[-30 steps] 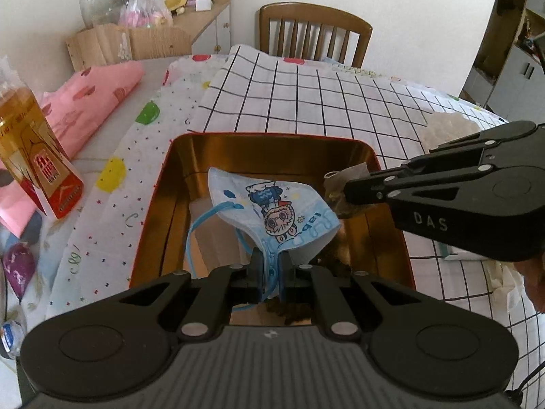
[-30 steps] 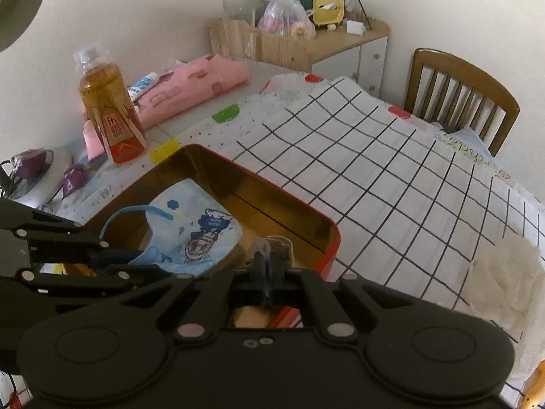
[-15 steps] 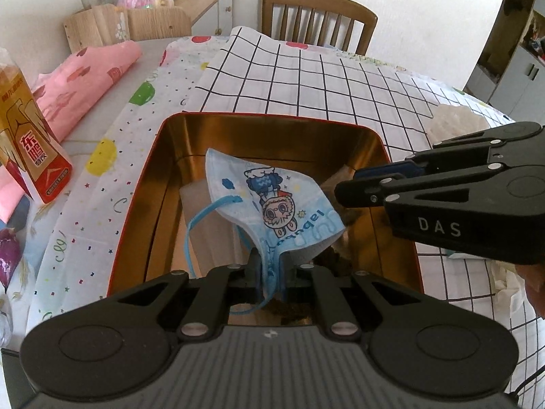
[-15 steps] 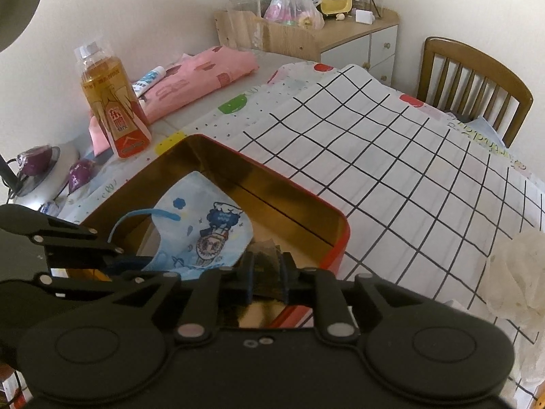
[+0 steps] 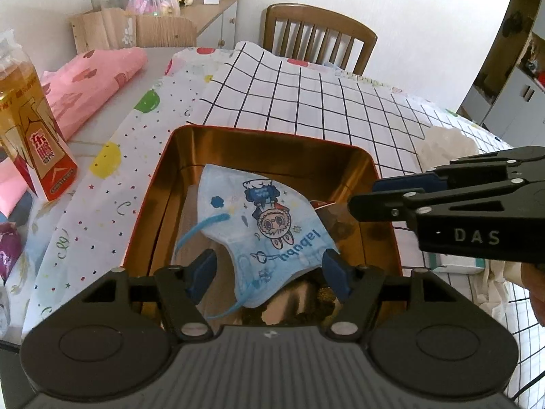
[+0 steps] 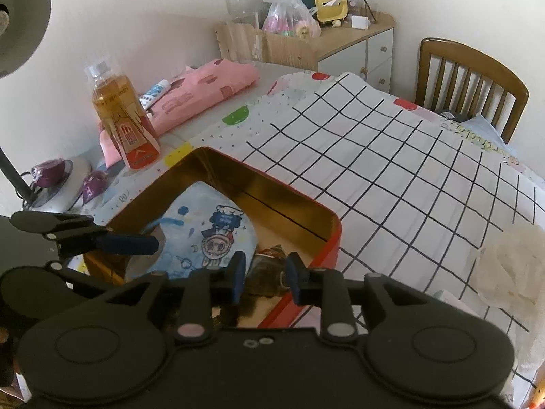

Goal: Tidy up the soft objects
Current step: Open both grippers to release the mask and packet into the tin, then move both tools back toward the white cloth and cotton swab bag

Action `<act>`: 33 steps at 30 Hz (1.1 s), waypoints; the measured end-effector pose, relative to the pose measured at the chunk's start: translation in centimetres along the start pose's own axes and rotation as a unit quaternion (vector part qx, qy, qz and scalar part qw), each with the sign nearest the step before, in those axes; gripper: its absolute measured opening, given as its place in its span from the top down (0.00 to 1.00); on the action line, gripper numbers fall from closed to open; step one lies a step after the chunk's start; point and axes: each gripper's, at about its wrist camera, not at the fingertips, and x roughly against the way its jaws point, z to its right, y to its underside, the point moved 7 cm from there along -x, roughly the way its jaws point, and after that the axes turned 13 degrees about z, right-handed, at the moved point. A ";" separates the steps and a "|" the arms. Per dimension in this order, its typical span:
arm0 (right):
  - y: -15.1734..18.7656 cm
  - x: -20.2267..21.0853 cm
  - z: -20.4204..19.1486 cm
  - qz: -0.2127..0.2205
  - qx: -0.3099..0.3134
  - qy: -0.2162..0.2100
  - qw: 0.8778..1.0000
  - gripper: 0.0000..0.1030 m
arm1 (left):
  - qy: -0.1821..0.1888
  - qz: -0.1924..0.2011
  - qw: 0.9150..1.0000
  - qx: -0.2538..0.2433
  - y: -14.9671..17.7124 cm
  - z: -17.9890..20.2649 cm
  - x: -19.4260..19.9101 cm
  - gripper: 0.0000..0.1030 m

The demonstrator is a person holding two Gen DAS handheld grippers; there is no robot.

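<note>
Your left gripper point(image 5: 269, 269) has its jaws spread wide on either side of the blue child's mask point(image 5: 262, 228), gripping nothing; the mask lies inside the red tin point(image 5: 272, 134), draped over what is beneath it, with one ear loop point(image 5: 201, 230) curling toward the tin's left wall. That wide spread makes sense if the mask is meant to lie in the tin as one of the soft things being gathered there. Your right gripper point(image 6: 264, 277) also has its jaws apart, though less widely, and sits at the tin's near right corner over a small crinkled wrapper point(image 6: 272, 266); it looks as though the wrapper lies loose between the fingers, but the dark corner makes contact hard to judge. Out on the checked cloth point(image 6: 391, 170), well apart from the tin, a white crumpled soft item point(image 6: 504, 266) is probably your next pick, being on the right gripper's side. The tea bottle point(image 5: 32, 136) and pink fabric point(image 5: 92, 85) on the left are clear of the work.
</note>
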 end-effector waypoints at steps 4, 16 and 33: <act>-0.4 1.1 -0.1 0.009 -0.009 -0.002 1.000 0.69 | -0.002 0.007 1.000 -0.009 -0.1 0.2 1.0 0.34; -0.8 6.4 -1.0 0.043 -0.022 -0.006 0.999 0.52 | 0.013 0.051 0.998 -0.028 -1.3 1.8 5.4 0.34; 0.5 17.3 -1.3 0.125 -0.036 0.032 0.991 0.22 | 0.064 0.113 0.990 -0.059 -2.2 6.5 11.9 0.18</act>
